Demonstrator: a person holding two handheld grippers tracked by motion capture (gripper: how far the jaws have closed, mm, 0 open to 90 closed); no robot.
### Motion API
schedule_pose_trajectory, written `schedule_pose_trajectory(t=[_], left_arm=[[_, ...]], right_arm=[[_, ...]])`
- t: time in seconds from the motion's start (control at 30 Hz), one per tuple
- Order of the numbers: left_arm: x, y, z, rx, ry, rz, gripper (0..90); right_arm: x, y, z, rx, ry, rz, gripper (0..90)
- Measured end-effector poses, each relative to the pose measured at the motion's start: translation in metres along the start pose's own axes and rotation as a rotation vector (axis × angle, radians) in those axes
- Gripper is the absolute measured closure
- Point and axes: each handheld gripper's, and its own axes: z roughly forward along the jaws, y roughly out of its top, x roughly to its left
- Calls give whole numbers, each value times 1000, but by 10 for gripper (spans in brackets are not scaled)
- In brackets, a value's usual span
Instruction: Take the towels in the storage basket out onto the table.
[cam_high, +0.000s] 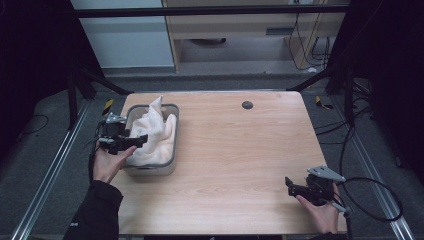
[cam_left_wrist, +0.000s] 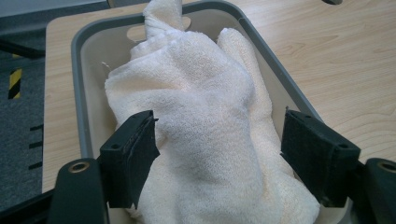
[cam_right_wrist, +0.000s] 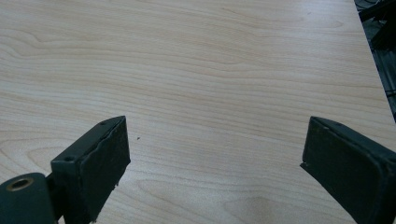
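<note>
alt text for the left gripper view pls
A crumpled white towel fills a grey bin on a wooden table. The left tongs stand open, one black pad on each side of the towel, not squeezing it.

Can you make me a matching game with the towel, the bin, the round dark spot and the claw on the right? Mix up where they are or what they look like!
Things:
1. towel
2. bin
3. round dark spot
4. right claw

Descriptions:
A. grey, standing at the left side of the table
B. open over bare wood, near the table's front right corner
C. cream and crumpled, heaped inside a container
D. small, on the tabletop near the far edge

Right pairs: 1-C, 2-A, 3-D, 4-B
</note>
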Motion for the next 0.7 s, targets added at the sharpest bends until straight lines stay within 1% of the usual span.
schedule_pose_trajectory(t=[0.03, 0.07, 0.1, 0.13, 0.2, 0.23, 0.27, 0.3, 0.33, 0.4, 0.47, 0.57, 0.6, 0.7], left_arm=[[0, 1, 2, 11, -5, -2, 261], [-1, 2, 7, 25, 1, 1, 261], [-1, 3, 8, 37, 4, 8, 260], [-1, 3, 8, 37, 4, 8, 257], [-1, 5, 14, 59, 12, 14, 254], [-1, 5, 14, 59, 12, 14, 252], [-1, 7, 17, 77, 14, 16, 248], [-1, 7, 17, 77, 14, 16, 244], [-1, 8, 20, 93, 27, 21, 241], [-1, 9, 21, 95, 29, 21, 235], [-2, 10, 24, 113, 34, 23, 229], [-2, 11, 27, 130, 33, 26, 221], [-2, 11, 30, 147, 34, 31, 218], [-2, 10, 33, 169, 27, 32, 207]], right_arm=[[0, 0, 0, 0, 1, 1, 74], [0, 0, 0, 3, -1, -1, 74], [0, 0, 1, 4, -1, -5, 73], [0, 0, 1, 7, 1, -4, 72], [0, 0, 1, 10, -1, -6, 71], [0, 0, 2, 11, -1, -7, 70], [0, 0, 2, 13, 0, -7, 70], [0, 0, 2, 13, 0, -7, 70], [0, 0, 2, 19, 1, -6, 69], [1, 0, 3, 24, 4, -5, 68], [1, 0, 3, 24, 5, -5, 68], [0, 0, 3, 26, 4, -8, 67], [0, 0, 3, 28, 5, -8, 67], [0, 0, 4, 31, 4, -13, 64]])
